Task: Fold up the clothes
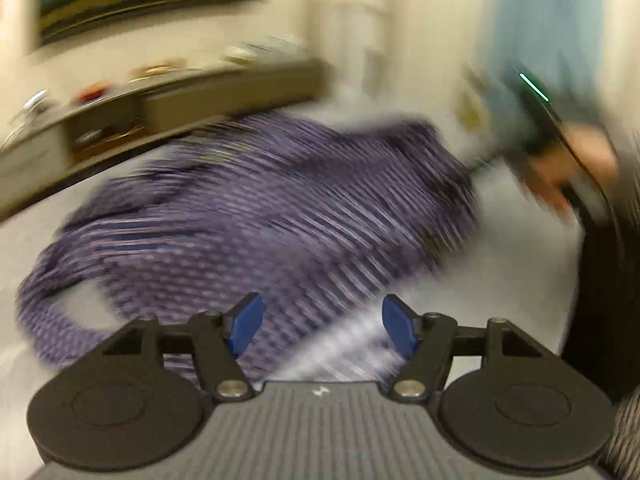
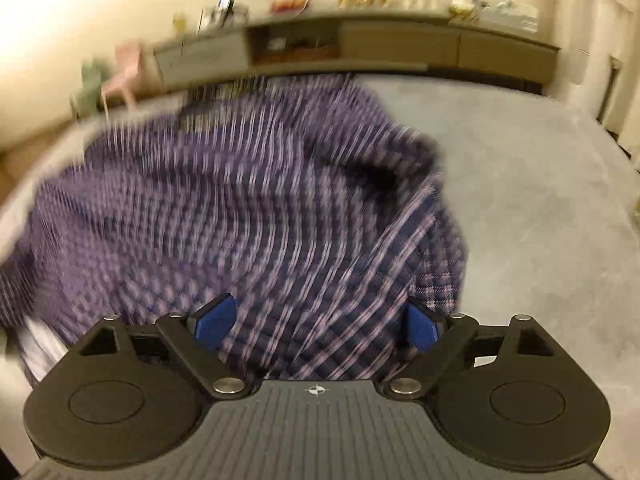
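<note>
Both pairs of fingers stand released: the left gripper [image 1: 322,330] and right gripper [image 2: 318,322] each show blue pads spread apart with nothing clamped between them. Your plaid shirt [image 2: 224,208] lies rumpled on the grey bench [image 2: 540,200], spread beneath both grippers. To fold well, flatten the cloth first, then pick matching edges with each gripper before lifting. Both grippers pitch downward over the fabric; your right hand [image 1: 576,168] appears blurred at the shirt's far side.
</note>
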Motion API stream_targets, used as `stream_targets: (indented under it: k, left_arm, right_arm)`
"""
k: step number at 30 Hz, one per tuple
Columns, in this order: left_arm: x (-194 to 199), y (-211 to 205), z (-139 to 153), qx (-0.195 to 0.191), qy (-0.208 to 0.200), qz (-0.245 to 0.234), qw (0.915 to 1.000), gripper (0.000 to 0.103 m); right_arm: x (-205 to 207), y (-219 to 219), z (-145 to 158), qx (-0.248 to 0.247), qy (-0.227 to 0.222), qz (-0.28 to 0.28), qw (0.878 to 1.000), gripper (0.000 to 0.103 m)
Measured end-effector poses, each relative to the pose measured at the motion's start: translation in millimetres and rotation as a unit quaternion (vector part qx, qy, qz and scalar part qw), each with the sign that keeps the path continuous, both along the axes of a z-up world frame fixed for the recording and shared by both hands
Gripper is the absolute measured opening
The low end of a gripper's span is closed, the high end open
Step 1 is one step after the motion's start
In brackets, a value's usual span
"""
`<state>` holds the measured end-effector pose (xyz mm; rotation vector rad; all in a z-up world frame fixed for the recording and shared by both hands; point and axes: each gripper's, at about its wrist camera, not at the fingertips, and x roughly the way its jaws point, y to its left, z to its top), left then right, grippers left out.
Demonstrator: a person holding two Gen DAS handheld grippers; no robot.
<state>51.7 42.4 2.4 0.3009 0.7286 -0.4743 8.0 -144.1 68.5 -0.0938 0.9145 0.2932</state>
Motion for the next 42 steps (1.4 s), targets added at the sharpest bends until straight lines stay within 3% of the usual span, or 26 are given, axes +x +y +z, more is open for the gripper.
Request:
stream_targets:
  k: [2,4,7,9,10,11,13,14,15,16,17,18,20,22,23,24,25,27,28,31,33,34,36,38,39,42]
  left_arm:
    - [-4,-10,-17,0.057,0.000,-0.010,0.9983,0.067]
    - [0,-6,-30,0.081,0.010,0.012,0.9966,0.061]
    - [10,7,-34,0.080,0.028,0.048,0.9953,0.045]
    - [10,17,-29,0.077,0.034,0.060,0.9946,0.045]
    - [11,19,-27,0.077,0.037,0.063,0.9944,0.045]
    - [12,22,-25,0.077,0.040,0.065,0.9941,0.045]
    - [11,21,-24,0.079,0.038,0.062,0.9942,0.044]
    - [9,21,-24,0.076,0.039,0.059,0.9947,0.043]
    - [8,20,-24,0.070,0.040,0.054,0.9953,0.034]
    - [6,20,-24,0.064,0.042,0.050,0.9958,0.009]
    - [3,19,-20,0.051,0.039,0.045,0.9969,0.001]
    - [1,20,-14,0.035,0.032,0.040,0.9981,0.000]
    - [-7,23,6,-0.015,0.015,0.034,0.9992,0.000]
    - [-19,39,43,-0.105,-0.011,0.038,0.9936,0.000]
    - [-26,52,63,-0.161,-0.027,0.045,0.9856,0.000]
    - [-33,65,83,-0.216,-0.044,0.052,0.9739,0.000]
    - [-36,80,99,-0.259,-0.057,0.069,0.9616,0.000]
    - [-34,109,119,-0.317,-0.069,0.124,0.9377,0.000]
    - [-25,122,116,-0.317,-0.056,0.164,0.9326,0.000]
    - [8,137,79,-0.258,0.012,0.237,0.9366,0.000]
    - [11,136,57,-0.249,0.034,0.241,0.9375,0.000]
    - [13,135,46,-0.244,0.046,0.243,0.9378,0.000]
    - [16,134,25,-0.235,0.068,0.246,0.9378,0.000]
    - [16,135,22,-0.240,0.068,0.234,0.9397,0.000]
    - [16,133,25,-0.239,0.064,0.224,0.9425,0.000]
    - [11,124,35,-0.246,0.042,0.184,0.9506,0.000]
  right_arm:
    - [3,6,-10,-0.070,0.006,0.024,0.997,0.019]
    - [-1,-6,-1,-0.125,-0.023,0.035,0.991,0.006]
    - [8,-42,28,-0.227,-0.098,-0.026,0.969,0.005]
    - [18,-62,41,-0.313,-0.154,-0.083,0.934,0.007]
    - [17,-66,46,-0.328,-0.172,-0.097,0.924,0.019]
    - [14,-67,49,-0.329,-0.186,-0.103,0.920,0.050]
    - [7,-70,56,-0.331,-0.215,-0.116,0.912,0.084]
    - [-5,-66,59,-0.292,-0.226,-0.108,0.923,0.086]
    - [-18,-59,60,-0.224,-0.218,-0.075,0.947,0.086]
    - [-29,-48,54,-0.153,-0.187,-0.022,0.970,0.087]
    - [-36,-35,43,-0.112,-0.155,0.035,0.981,0.087]
    - [-42,-20,31,-0.087,-0.125,0.091,0.984,0.087]
    - [-50,8,6,-0.097,-0.119,0.178,0.972,0.087]
    - [-46,29,-17,-0.154,-0.122,0.230,0.953,0.085]
    - [-40,34,-24,-0.172,-0.117,0.241,0.948,0.076]
    - [-30,35,-25,-0.176,-0.099,0.246,0.948,0.060]
    - [-18,36,-23,-0.173,-0.076,0.249,0.950,0.007]
    - [7,29,-1,-0.122,-0.067,0.208,0.968,0.000]
    - [21,20,15,-0.078,-0.077,0.169,0.980,0.000]
    - [67,-4,39,0.016,-0.096,0.014,0.995,0.000]
    - [83,-7,36,0.024,-0.083,-0.040,0.995,0.003]
    - [73,0,34,0.032,-0.078,-0.019,0.996,0.003]
    - [40,20,30,0.059,-0.074,0.057,0.994,0.019]
    - [-2,41,22,0.066,-0.077,0.157,0.982,0.089]
    - [-20,54,13,0.032,-0.093,0.197,0.975,0.096]
    - [-58,94,-20,-0.123,-0.152,0.284,0.939,0.096]
